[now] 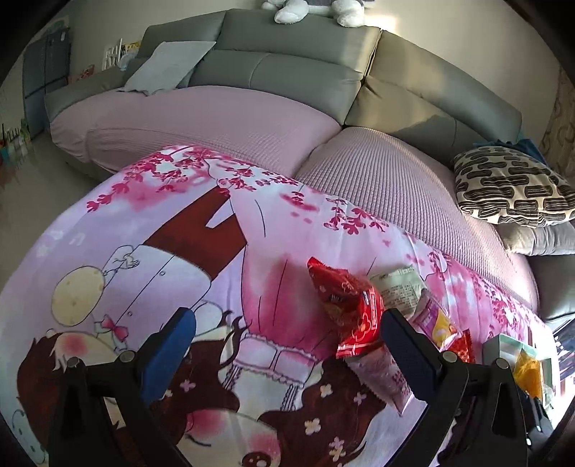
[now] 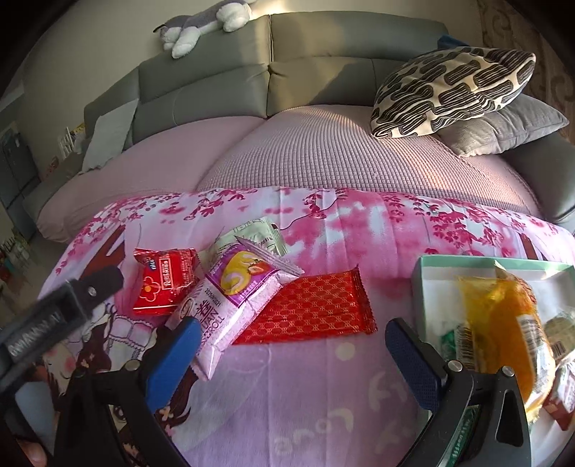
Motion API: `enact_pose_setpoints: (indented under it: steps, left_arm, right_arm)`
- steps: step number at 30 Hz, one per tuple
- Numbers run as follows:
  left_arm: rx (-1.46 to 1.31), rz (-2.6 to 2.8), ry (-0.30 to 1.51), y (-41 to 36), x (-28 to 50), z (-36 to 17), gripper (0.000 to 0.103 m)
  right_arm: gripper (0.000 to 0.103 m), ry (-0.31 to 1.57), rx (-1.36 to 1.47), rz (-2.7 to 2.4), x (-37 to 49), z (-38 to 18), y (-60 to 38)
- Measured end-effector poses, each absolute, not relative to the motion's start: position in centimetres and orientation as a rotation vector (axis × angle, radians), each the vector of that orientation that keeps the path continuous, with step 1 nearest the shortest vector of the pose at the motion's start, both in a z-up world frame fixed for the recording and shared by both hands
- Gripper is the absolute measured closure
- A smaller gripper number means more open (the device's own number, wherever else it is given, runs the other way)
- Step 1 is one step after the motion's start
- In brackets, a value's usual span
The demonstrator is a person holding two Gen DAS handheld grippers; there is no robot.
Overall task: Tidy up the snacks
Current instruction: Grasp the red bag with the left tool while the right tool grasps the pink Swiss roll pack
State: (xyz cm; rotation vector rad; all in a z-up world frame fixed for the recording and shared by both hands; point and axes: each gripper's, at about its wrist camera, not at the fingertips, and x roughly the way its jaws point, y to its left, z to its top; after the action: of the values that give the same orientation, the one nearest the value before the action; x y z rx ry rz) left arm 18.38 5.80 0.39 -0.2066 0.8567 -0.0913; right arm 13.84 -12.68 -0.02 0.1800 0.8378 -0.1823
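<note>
Living room, grey sofa [image 2: 323,72] with pink quilted seat cover behind; work surface is a pink cartoon-print blanket [image 2: 323,395] spread over something low, can't tell what's under it, likely a counter. Patterned pillow [image 2: 449,89] on a grey cushion at right, plush toy [image 2: 201,28] on the sofa back.

Loose snacks sit in a small overlapping pile left of centre: red packet [image 2: 165,283], purple-white roll-cake packet [image 2: 237,305] lying across the flat red wrapper [image 2: 316,305], pale green packet [image 2: 258,233] partly under at the back. Mint-rimmed box [image 2: 424,273] at right already holds an orange bag [image 2: 503,323] plus other packets, so it reads as the sorting bin.

Right claw [image 2: 291,355] wide open, empty, near the purple-white packet, left pad touching its edge. Left claw [image 1: 287,345] also spread wide, holding nothing, red packet just beside its right finger. Probably next pick is from the pile.
</note>
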Motion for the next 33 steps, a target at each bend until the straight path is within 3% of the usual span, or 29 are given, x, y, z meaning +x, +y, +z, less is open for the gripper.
enact_pose_setpoints:
  steps: [11, 18, 20, 24, 28, 33]
  left_arm:
    - [-0.27, -0.214, 0.929, 4.3, 21.2, -1.6, 0.002]
    - [-0.264, -0.254, 0.977, 3.0, 22.6, -2.7, 0.011]
    - [-0.26, -0.255, 0.985, 2.9, 22.9, -2.7, 0.019]
    - [-0.273, -0.268, 0.997, 2.9, 23.2, -3.0, 0.03]
    - [-0.29, -0.283, 0.999, 2.7, 23.1, -3.1, 0.035]
    - [-0.331, -0.311, 0.999, 2.7, 22.8, -3.3, 0.053]
  right_arm:
    - [0.0, 0.849, 0.164, -0.168, 17.0, -1.3, -11.4]
    - [0.006, 0.855, 0.157, -0.159, 18.4, -1.9, -10.6]
    - [0.009, 0.854, 0.15, -0.158, 18.7, -1.9, -10.3]
    - [0.026, 0.852, 0.167, -0.142, 18.8, -1.9, -10.3]
    - [0.03, 0.854, 0.17, -0.142, 18.6, -1.9, -10.4]
    - [0.036, 0.853, 0.196, -0.131, 18.1, -1.8, -10.7]
